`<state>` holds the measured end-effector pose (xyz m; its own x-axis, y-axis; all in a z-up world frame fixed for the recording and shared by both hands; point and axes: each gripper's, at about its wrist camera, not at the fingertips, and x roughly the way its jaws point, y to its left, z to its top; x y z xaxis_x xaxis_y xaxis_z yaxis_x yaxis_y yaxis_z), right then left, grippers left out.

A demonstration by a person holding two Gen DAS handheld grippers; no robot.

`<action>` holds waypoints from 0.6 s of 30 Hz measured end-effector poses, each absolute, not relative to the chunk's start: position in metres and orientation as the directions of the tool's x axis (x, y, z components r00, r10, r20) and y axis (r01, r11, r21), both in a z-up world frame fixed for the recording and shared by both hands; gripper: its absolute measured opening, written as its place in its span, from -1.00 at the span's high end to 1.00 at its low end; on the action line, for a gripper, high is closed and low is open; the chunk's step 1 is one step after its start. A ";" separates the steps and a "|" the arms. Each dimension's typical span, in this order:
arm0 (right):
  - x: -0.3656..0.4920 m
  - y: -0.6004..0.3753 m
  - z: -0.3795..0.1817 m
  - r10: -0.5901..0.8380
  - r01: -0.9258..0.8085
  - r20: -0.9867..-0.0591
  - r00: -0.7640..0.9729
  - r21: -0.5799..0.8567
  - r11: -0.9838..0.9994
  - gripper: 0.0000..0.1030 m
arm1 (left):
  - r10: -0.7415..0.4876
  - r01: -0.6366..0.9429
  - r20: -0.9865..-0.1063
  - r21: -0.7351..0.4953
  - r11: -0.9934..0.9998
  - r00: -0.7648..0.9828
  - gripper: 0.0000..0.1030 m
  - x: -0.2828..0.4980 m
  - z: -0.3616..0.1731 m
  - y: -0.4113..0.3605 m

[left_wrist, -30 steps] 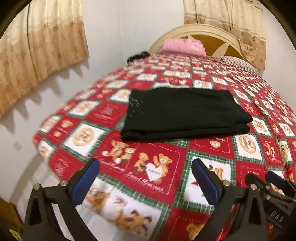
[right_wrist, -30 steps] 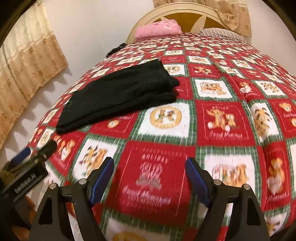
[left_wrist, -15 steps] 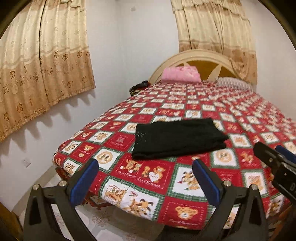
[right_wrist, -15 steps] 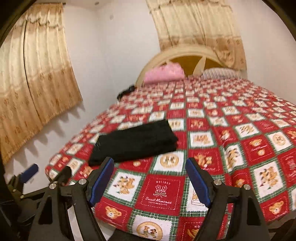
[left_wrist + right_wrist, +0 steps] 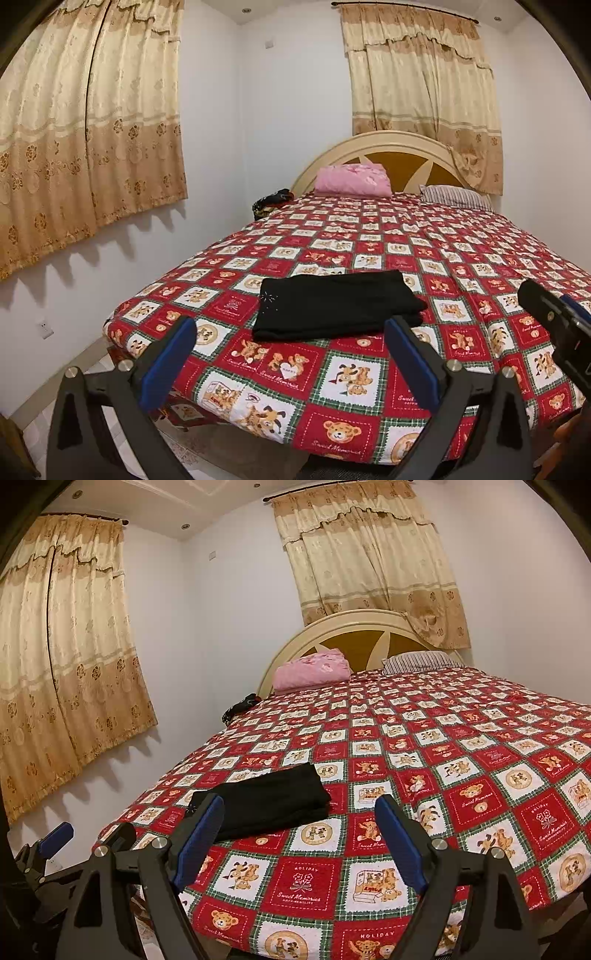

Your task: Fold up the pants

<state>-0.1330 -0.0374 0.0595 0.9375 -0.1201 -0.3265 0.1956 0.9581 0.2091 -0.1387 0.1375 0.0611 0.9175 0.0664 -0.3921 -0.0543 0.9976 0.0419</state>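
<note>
The black pants (image 5: 334, 304) lie folded into a flat rectangle near the foot corner of the bed; they also show in the right wrist view (image 5: 266, 803). My left gripper (image 5: 291, 360) is open and empty, held back from the bed's foot edge, well short of the pants. My right gripper (image 5: 299, 836) is open and empty too, likewise back from the bed, with the pants ahead and to its left. The right gripper shows at the right edge of the left wrist view (image 5: 557, 325).
The bed has a red, white and green teddy-bear quilt (image 5: 436, 258) and a cream headboard (image 5: 399, 147). A pink folded cloth (image 5: 352, 179) and a striped pillow (image 5: 454, 194) lie at the head. Curtains (image 5: 85, 122) hang on the left wall. Tiled floor lies below the bed's corner.
Both grippers have pulled back and up away from the bed, so the pants look smaller and farther. The pants lie unmoved. Both grippers stayed open.
</note>
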 end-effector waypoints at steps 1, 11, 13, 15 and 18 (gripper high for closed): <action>-0.133 -0.036 0.060 -0.120 0.192 -0.324 0.938 0.202 0.960 -0.65 | 0.065 -0.055 -0.394 0.037 0.998 0.917 -1.00 -0.139 0.061 0.138; -0.131 -0.033 0.056 -0.105 0.179 -0.340 0.935 0.193 0.965 -0.66 | 0.075 -0.069 -0.409 0.031 0.997 0.909 -1.00 -0.137 0.059 0.141; -0.131 -0.034 0.055 -0.103 0.178 -0.341 0.934 0.196 0.964 -0.66 | 0.081 -0.074 -0.413 0.035 0.997 0.907 -1.00 -0.137 0.059 0.141; -0.132 -0.034 0.055 -0.105 0.178 -0.337 0.936 0.194 0.965 -0.66 | 0.082 -0.074 -0.417 0.035 0.997 0.905 -1.00 -0.137 0.059 0.141; -0.133 -0.033 0.056 -0.107 0.178 -0.332 0.937 0.194 0.965 -0.66 | 0.080 -0.070 -0.418 0.039 0.997 0.905 -1.00 -0.137 0.059 0.140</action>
